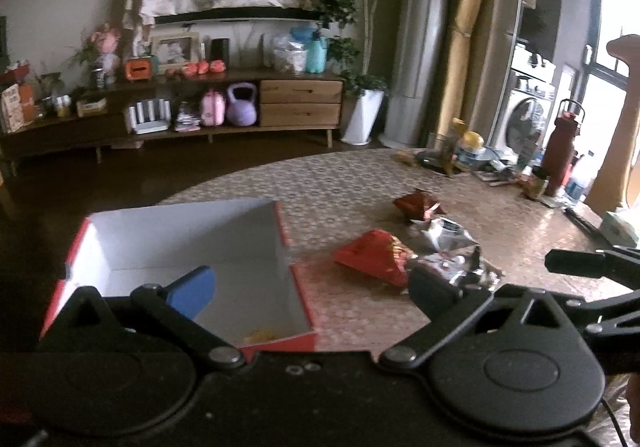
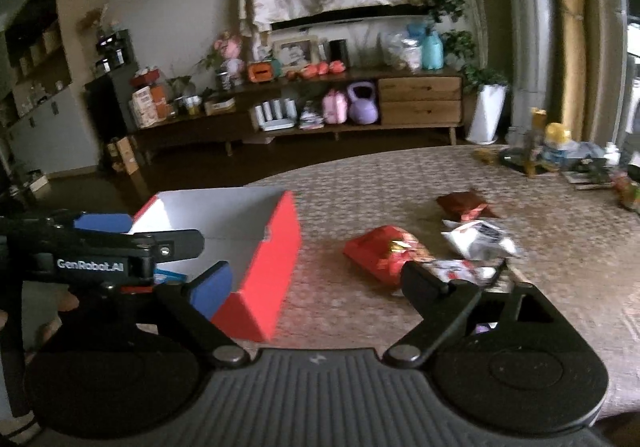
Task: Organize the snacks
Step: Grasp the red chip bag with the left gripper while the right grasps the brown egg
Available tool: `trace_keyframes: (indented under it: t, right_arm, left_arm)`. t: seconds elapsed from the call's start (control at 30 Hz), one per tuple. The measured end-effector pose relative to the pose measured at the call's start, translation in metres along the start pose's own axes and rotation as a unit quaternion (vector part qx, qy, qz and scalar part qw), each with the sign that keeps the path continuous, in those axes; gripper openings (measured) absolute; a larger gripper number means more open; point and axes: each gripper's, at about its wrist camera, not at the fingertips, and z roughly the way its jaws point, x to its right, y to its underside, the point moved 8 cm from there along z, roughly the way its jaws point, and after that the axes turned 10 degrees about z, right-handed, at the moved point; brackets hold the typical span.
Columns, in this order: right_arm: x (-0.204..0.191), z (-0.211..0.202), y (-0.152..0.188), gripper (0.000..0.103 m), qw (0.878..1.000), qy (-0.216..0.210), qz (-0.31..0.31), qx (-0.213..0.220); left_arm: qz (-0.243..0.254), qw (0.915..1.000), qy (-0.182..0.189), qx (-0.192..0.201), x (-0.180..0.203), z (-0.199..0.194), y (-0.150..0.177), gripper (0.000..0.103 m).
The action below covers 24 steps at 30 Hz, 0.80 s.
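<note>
Four snack packets are lying clustered on the table (image 1: pixel 360 187), just right of the red box (image 1: pixel 298 287) with its white inside: a red bag (image 1: pixel 372 257), a silver one (image 1: pixel 446 233), a dark red one (image 1: pixel 418 203) behind, and a crinkled foil one (image 1: pixel 456 267) nearest. They are looking light, soft and slippery (likely crushable inside), so pinching a sealed edge seems safest. Left tongs (image 1: pixel 316 285) and right tongs (image 2: pixel 320 279) are both standing wide apart, gripping nothing.

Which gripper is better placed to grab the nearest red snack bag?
Probably right: the right gripper is open and faces the red snack bag, while the left gripper sits over the box.
</note>
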Motion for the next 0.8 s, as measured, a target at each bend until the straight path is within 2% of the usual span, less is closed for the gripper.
trace_keyframes:
  t: [0.3, 0.47, 0.8]
  right_arm:
    - [0.078, -0.009, 0.011, 0.092, 0.999, 0.036, 0.038, -0.002]
    - [0.112, -0.006, 0.022, 0.092, 0.997, 0.069, 0.040, -0.007]
    - [0.177, 0.018, 0.037, 0.092, 0.990, 0.118, 0.069, -0.037]
  left_arm:
    - [0.009, 0.9995, 0.026, -0.012, 0.045, 0.027, 0.002, 0.103]
    - [-0.001, 0.9992, 0.032, -0.024, 0.055, 0.049, -0.001, 0.103]
    - [0.016, 0.9974, 0.042, -0.057, 0.076, 0.106, -0.025, 0.103]
